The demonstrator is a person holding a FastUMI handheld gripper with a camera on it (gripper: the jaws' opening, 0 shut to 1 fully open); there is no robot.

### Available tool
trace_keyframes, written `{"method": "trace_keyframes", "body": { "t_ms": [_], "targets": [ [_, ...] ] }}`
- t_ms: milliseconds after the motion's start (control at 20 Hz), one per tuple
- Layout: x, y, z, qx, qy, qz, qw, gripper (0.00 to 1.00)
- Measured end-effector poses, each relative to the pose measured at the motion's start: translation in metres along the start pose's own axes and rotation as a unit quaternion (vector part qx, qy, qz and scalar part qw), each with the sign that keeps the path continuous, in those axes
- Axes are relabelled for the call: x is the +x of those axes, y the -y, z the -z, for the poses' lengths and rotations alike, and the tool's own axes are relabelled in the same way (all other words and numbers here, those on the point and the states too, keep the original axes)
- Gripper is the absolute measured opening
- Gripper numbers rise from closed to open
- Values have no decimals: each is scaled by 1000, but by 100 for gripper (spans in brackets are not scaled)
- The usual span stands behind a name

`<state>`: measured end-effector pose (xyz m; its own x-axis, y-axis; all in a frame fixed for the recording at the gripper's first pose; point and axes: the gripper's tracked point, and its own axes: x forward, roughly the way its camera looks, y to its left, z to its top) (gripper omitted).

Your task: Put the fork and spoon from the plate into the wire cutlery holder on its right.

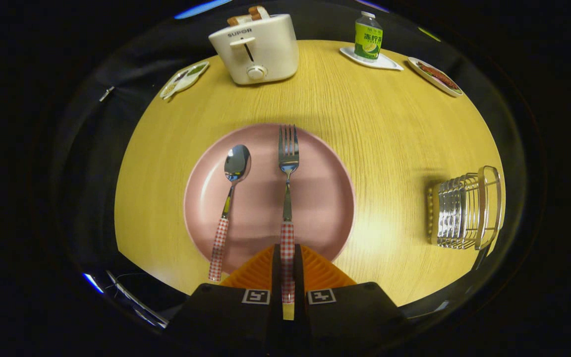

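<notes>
At the far left a small sauce dish [184,79] lies beside a white toaster [256,48]. On the near side of the wooden table [394,139], the pink plate [325,198] carries the spoon [228,198] on its left and the fork [288,178] at its middle. The gripper [287,267] is clenched on the fork's checked handle, both fingers pressing it. Far right stand a bottle [368,37] on a white tray [384,63] and a food dish [436,75]. The wire cutlery holder [464,210] sits right of the plate, well apart.
</notes>
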<state>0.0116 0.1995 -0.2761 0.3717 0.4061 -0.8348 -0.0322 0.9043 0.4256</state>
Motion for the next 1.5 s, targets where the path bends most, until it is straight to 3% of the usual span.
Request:
{"method": "trace_keyframes", "body": {
  "t_ms": [300,550,1050,1350,1500],
  "targets": [
    [-68,38,-37,-26,87,10,996,13],
    [-117,94,-32,-47,77,35,995,13],
    [-160,190,-3,-106,-57,70,990,13],
    [-171,222,30,-146,-176,88,969,13],
    [-171,237,41,-172,-236,97,952,13]
  ]
}}
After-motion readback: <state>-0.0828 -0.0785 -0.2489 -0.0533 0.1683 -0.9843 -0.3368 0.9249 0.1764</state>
